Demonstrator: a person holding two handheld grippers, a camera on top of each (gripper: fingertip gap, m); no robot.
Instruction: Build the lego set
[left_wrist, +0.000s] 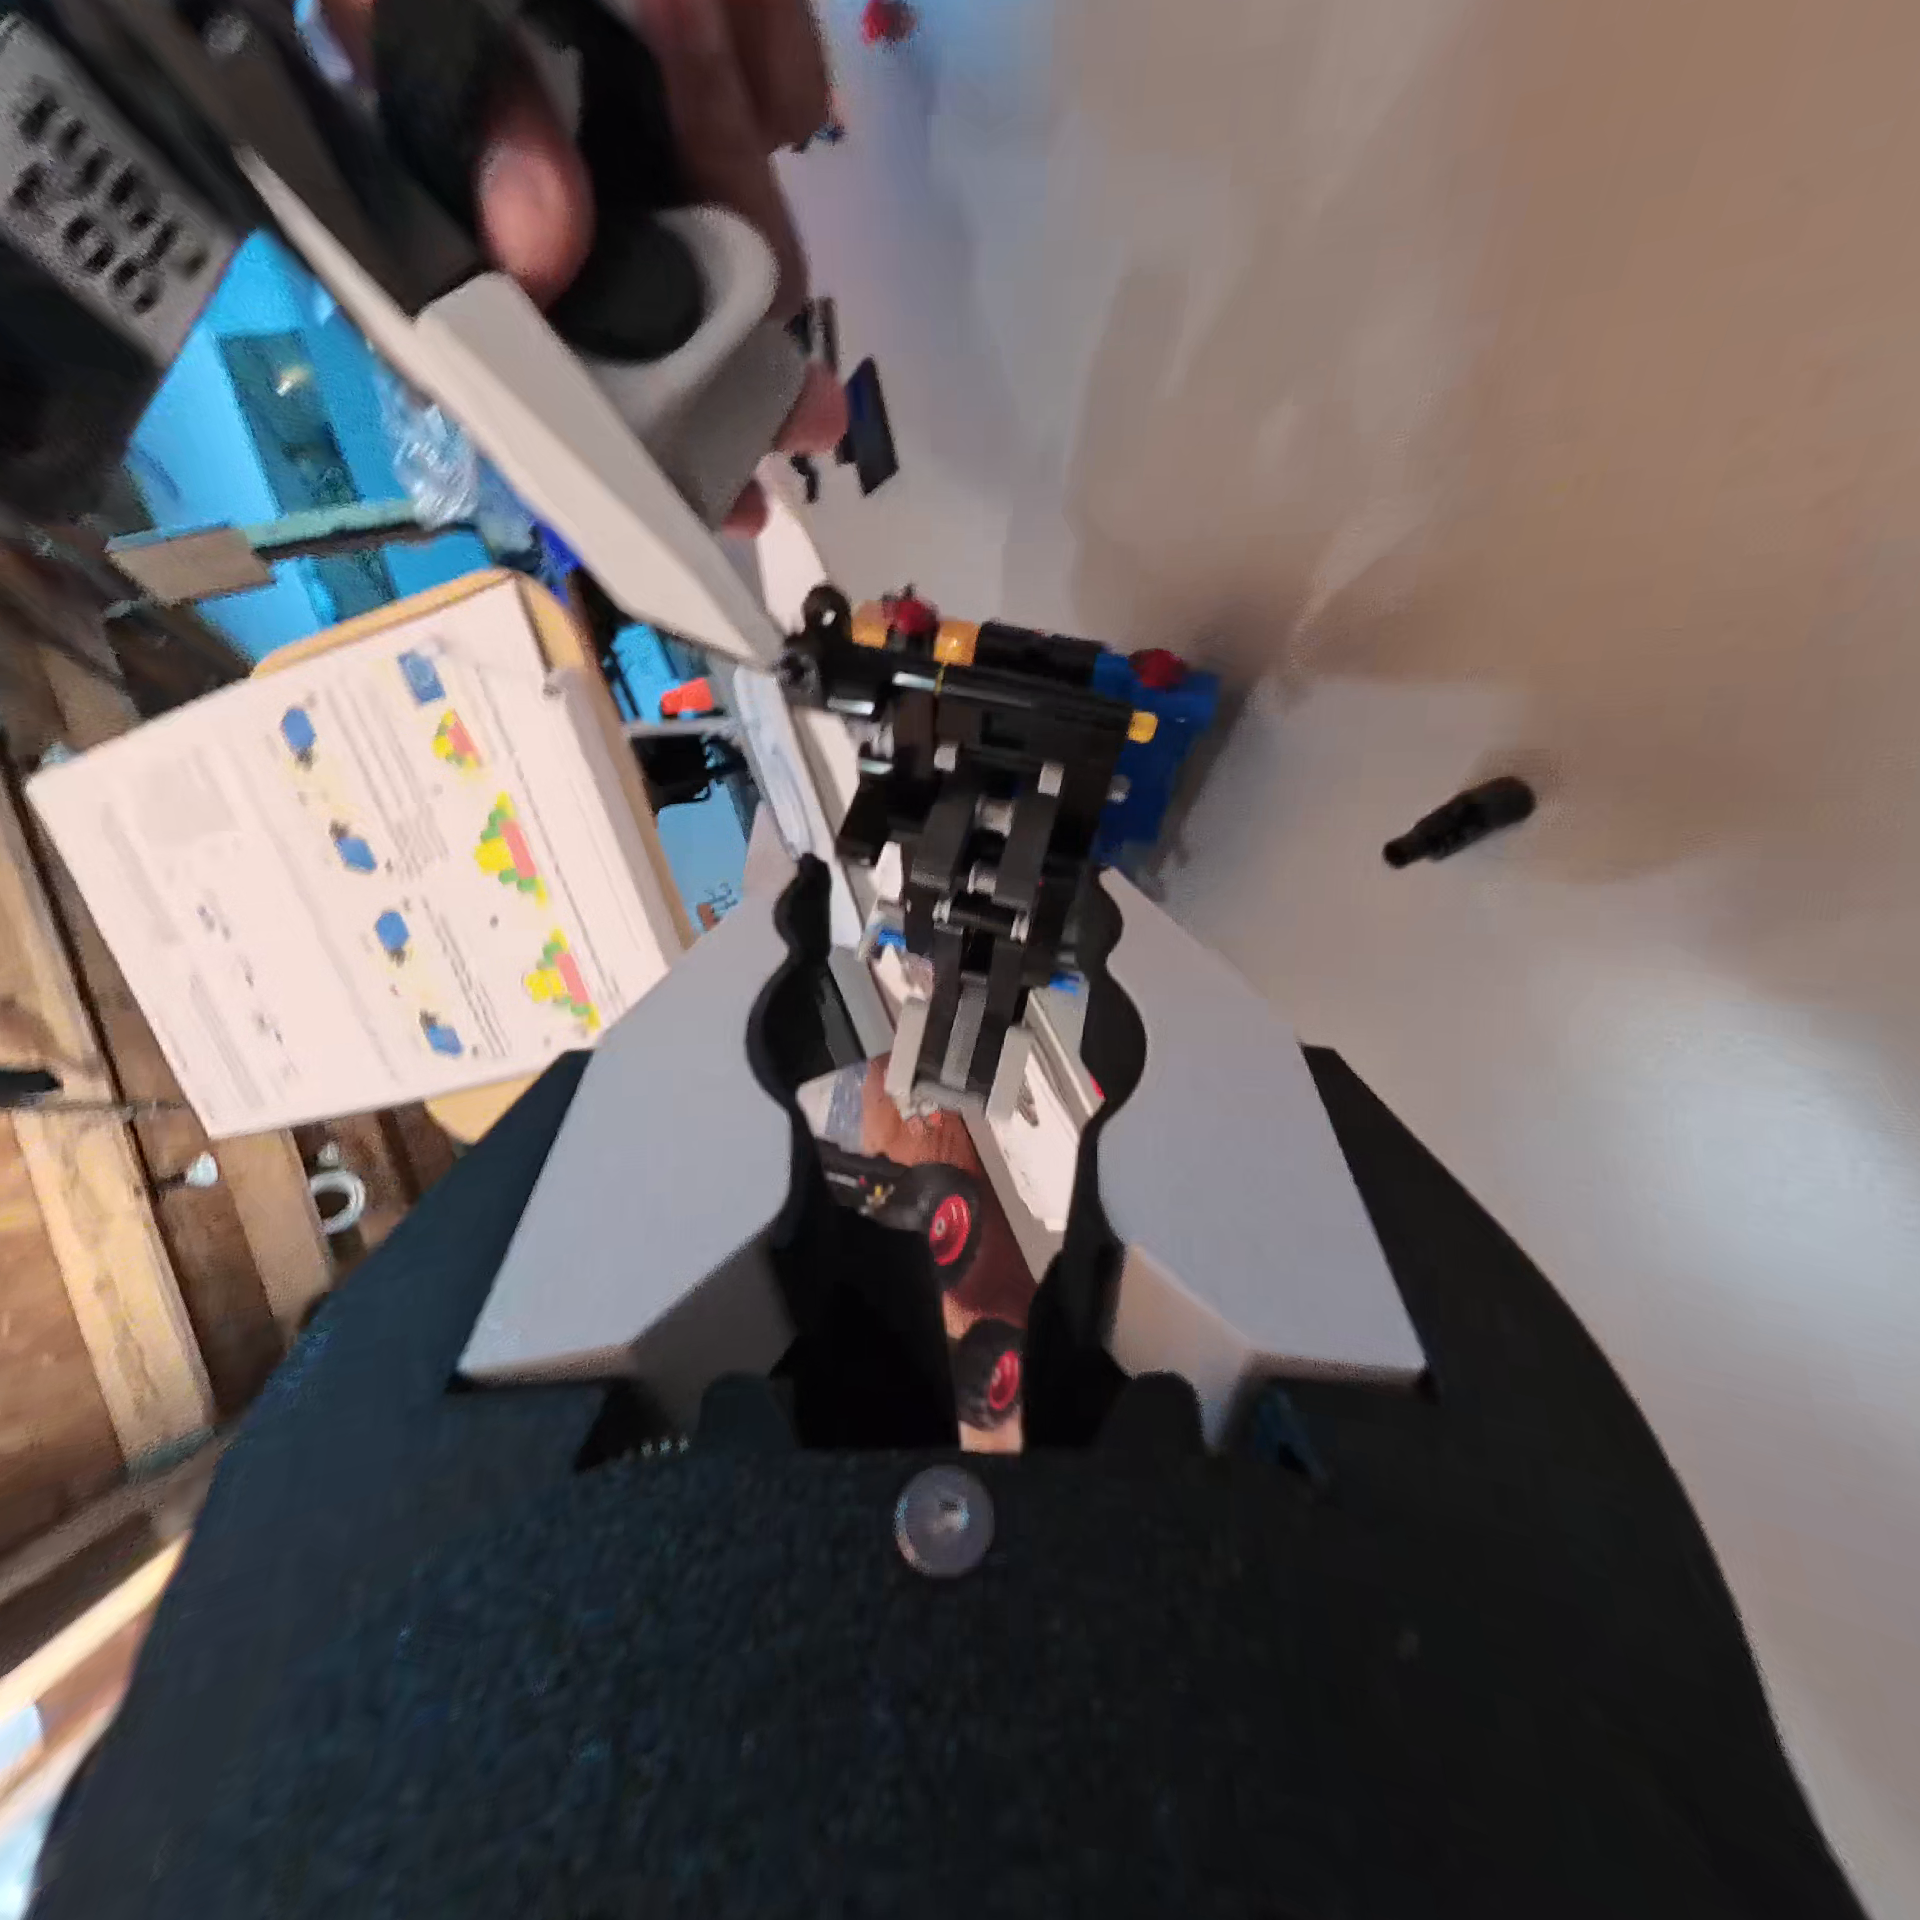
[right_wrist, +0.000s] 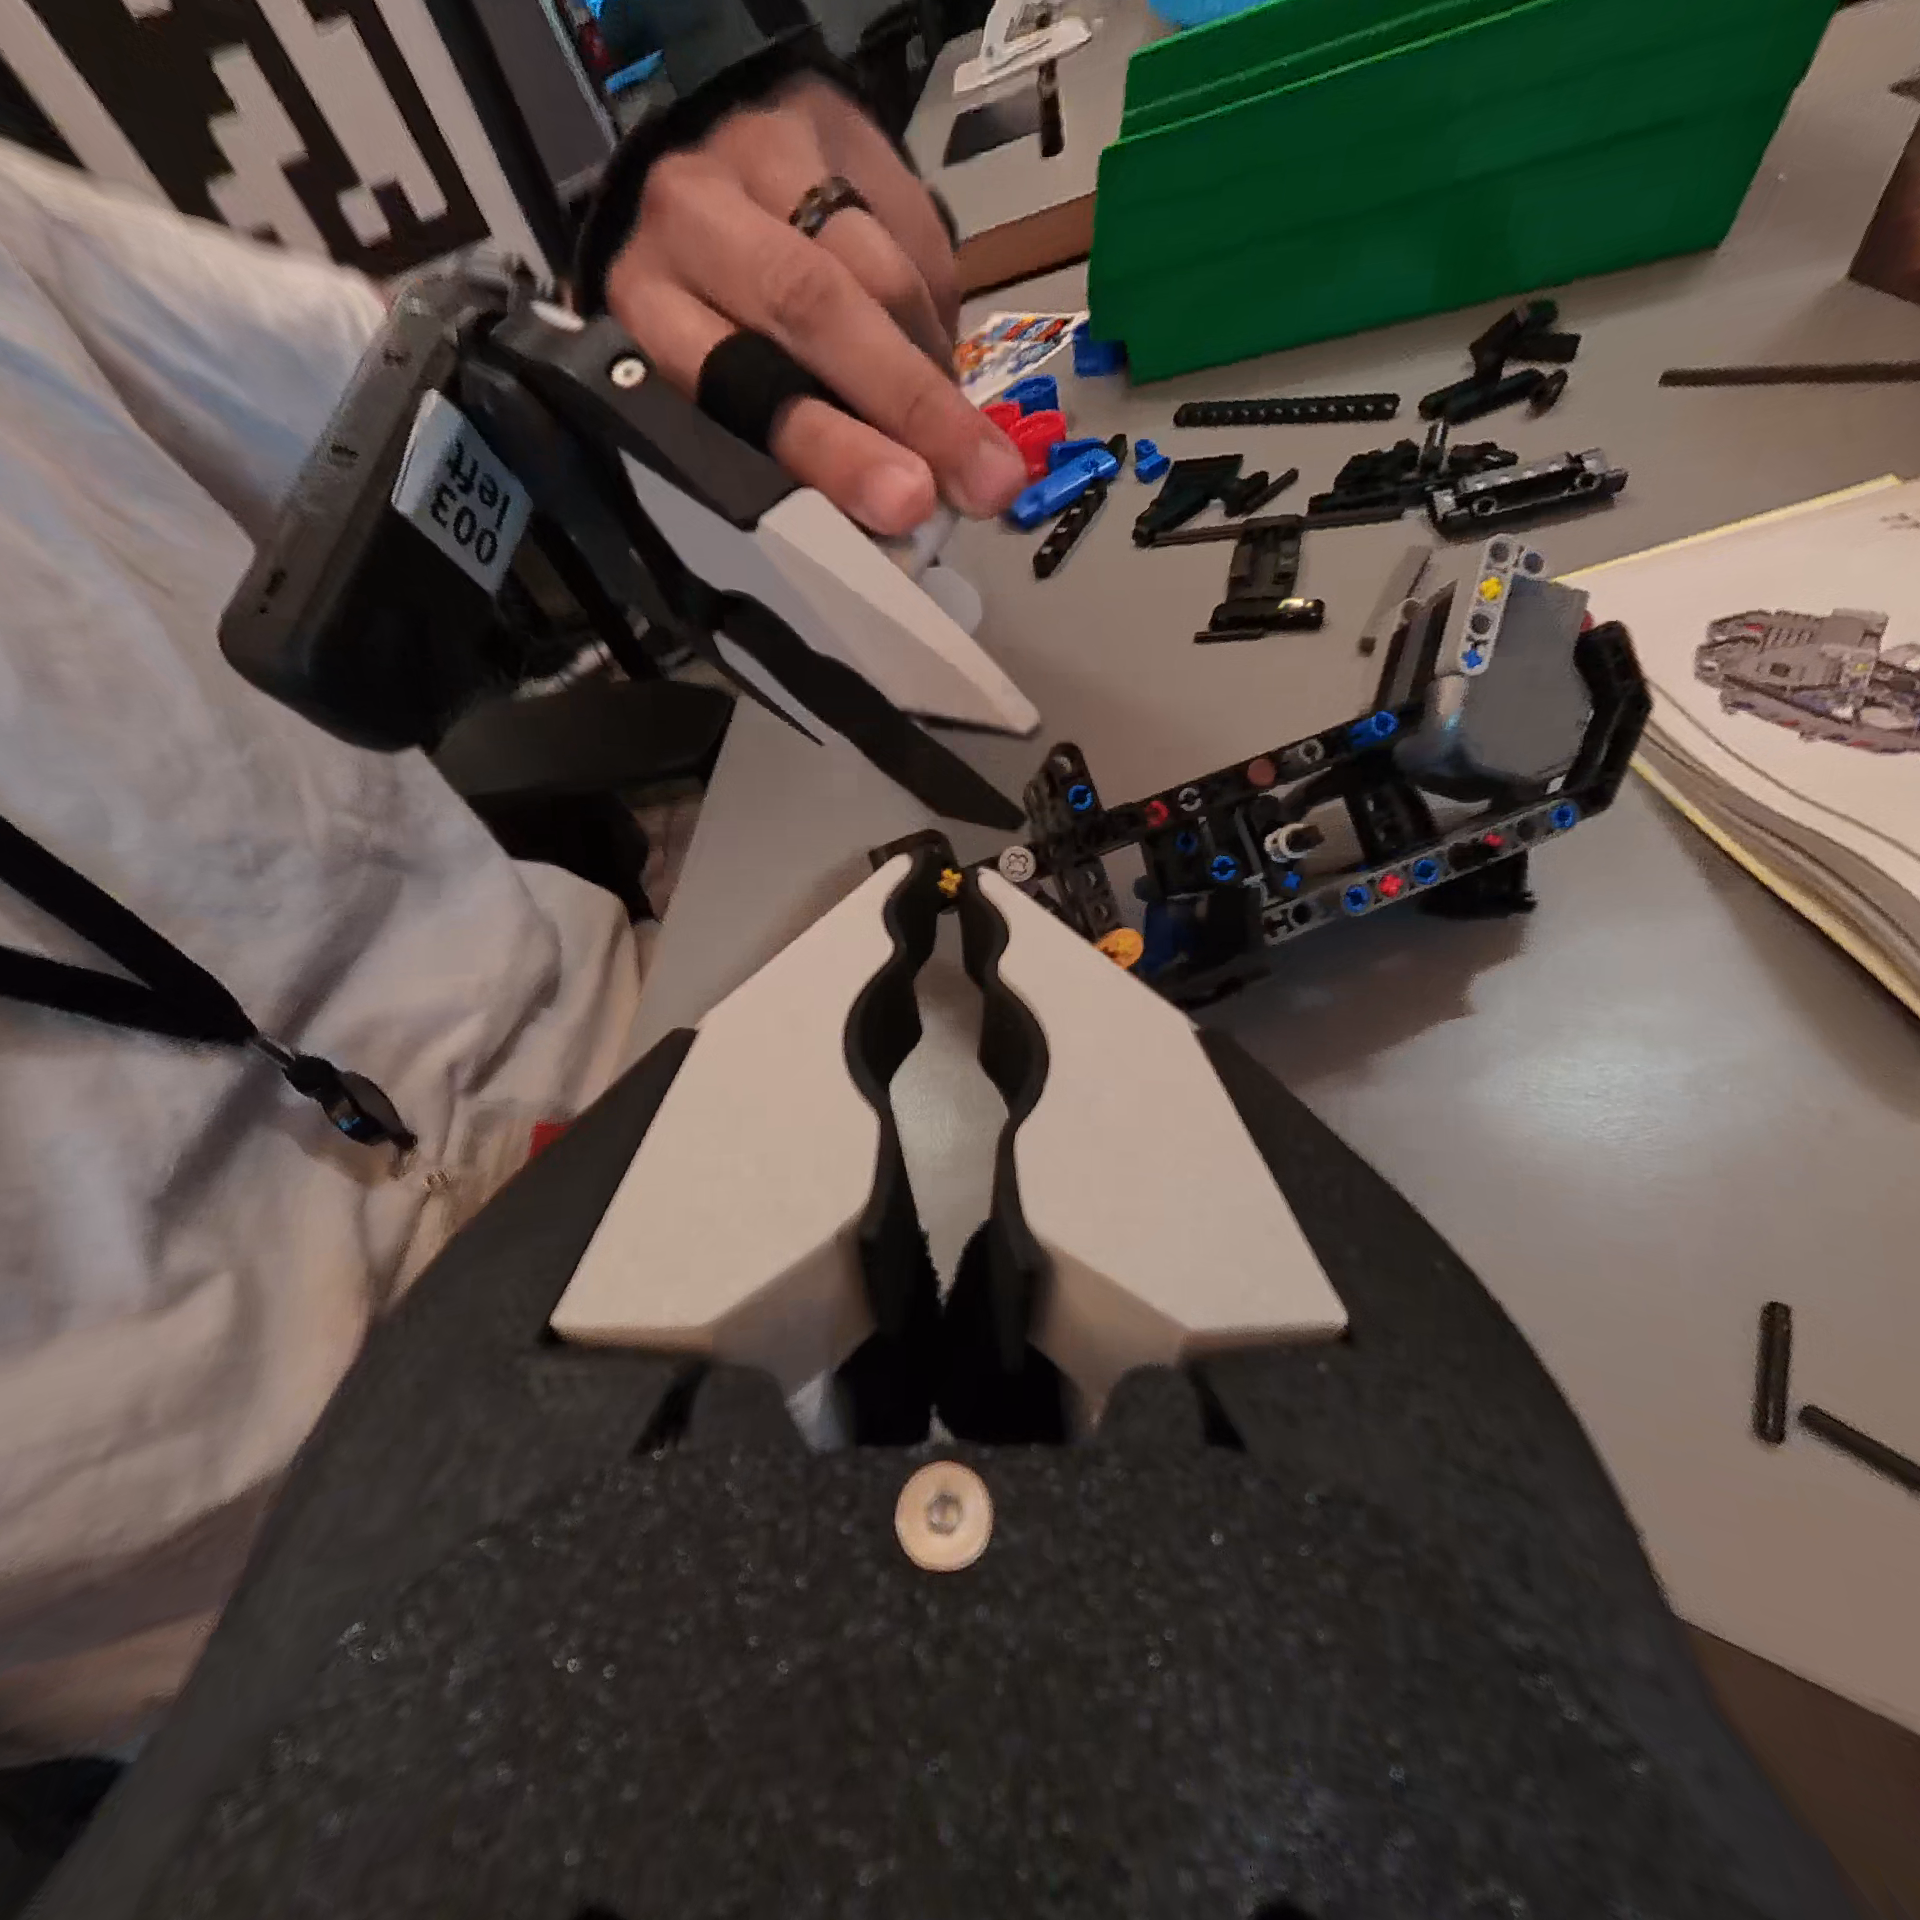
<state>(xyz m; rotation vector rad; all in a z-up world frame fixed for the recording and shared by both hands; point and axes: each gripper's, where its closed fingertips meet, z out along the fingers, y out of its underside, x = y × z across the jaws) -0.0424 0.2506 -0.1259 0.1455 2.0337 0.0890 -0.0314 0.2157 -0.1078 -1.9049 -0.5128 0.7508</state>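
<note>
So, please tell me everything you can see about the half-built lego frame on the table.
The lego frame is long and mostly black, made of plastic beams with holes, with blue and red pins along its sides and a yellow one near the front. A grey block sits in its far end. It lies low on the grey table, next to an open booklet. The right gripper is shut on a thin part at its near end; the left gripper's tips reach that same end.

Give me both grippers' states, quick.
Left gripper: jaws open around the black lego beam assembly's end, not clamped.
Right gripper: shut on a small yellow lego pin at its tips.
</note>
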